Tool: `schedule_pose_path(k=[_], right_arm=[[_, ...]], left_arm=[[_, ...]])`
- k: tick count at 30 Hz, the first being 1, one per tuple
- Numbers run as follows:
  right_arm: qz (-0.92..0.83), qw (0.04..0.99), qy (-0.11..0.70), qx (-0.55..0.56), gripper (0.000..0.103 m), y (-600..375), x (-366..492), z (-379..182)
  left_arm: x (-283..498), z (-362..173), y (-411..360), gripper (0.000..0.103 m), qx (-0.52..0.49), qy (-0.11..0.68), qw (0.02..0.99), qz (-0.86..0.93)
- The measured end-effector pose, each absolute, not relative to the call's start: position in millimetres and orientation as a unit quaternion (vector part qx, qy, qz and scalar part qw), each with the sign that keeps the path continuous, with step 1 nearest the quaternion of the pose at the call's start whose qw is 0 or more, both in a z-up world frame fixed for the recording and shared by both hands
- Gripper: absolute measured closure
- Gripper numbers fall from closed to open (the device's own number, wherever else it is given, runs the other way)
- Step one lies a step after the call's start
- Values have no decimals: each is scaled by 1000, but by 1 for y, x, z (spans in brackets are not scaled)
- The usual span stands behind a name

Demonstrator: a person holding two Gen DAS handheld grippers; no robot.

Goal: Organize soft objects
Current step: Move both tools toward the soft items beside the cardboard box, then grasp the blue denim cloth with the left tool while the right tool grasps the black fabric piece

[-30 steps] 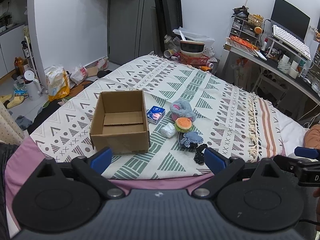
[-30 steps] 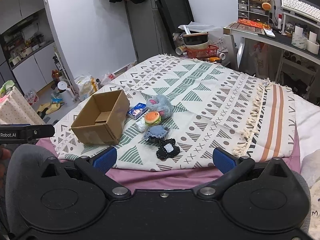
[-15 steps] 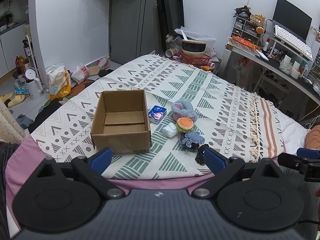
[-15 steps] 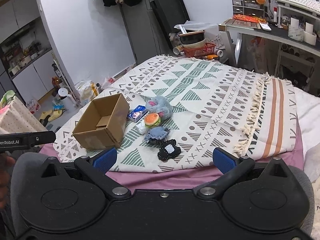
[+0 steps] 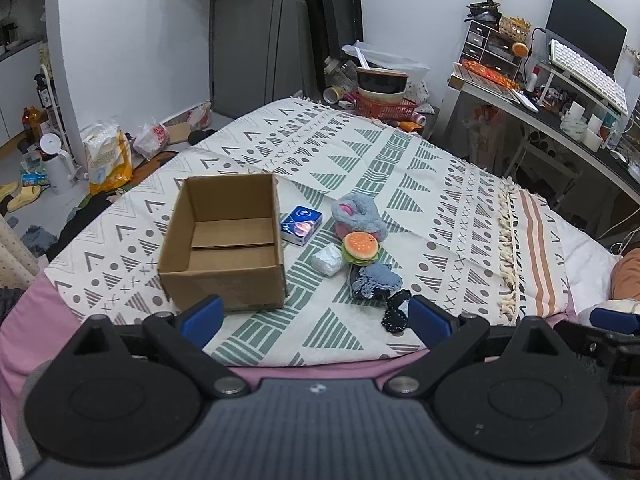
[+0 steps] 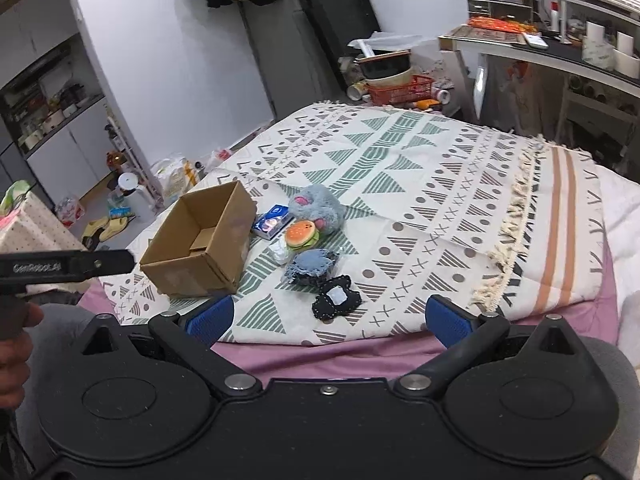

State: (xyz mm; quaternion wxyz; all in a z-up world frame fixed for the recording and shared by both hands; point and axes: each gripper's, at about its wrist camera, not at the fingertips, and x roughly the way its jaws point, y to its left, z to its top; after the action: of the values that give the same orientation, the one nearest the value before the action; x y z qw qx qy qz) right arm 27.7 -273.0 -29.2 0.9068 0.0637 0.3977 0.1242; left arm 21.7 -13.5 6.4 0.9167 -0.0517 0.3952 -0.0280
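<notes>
cardboard box sits empty on patterned blanket, soft toys just beside it; left gripper and right gripper both spread wide, holding nothing

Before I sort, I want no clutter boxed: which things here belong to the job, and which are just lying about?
Job: open brown cardboard box; grey fluffy plush; burger-shaped plush; blue knitted piece; black lacy pouch.

Lying about: red plastic basket; white keyboard; yellow slippers.
</notes>
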Motion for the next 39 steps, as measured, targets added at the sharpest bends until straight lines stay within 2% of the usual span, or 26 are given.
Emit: schedule_pose_path(k=[27,32,39], right_arm=[[94,885,433,141,0,-305,101,-78],[102,872,451,158,4,-305,115,-92],[110,846,487,185,19,-301,135,-122]], left_arm=[[113,-24,-55,5,-56,434,898,-44],[131,-31,-64,5,-48,448,892,-41],[154,-56,-68,7,-61,481,873,-45]])
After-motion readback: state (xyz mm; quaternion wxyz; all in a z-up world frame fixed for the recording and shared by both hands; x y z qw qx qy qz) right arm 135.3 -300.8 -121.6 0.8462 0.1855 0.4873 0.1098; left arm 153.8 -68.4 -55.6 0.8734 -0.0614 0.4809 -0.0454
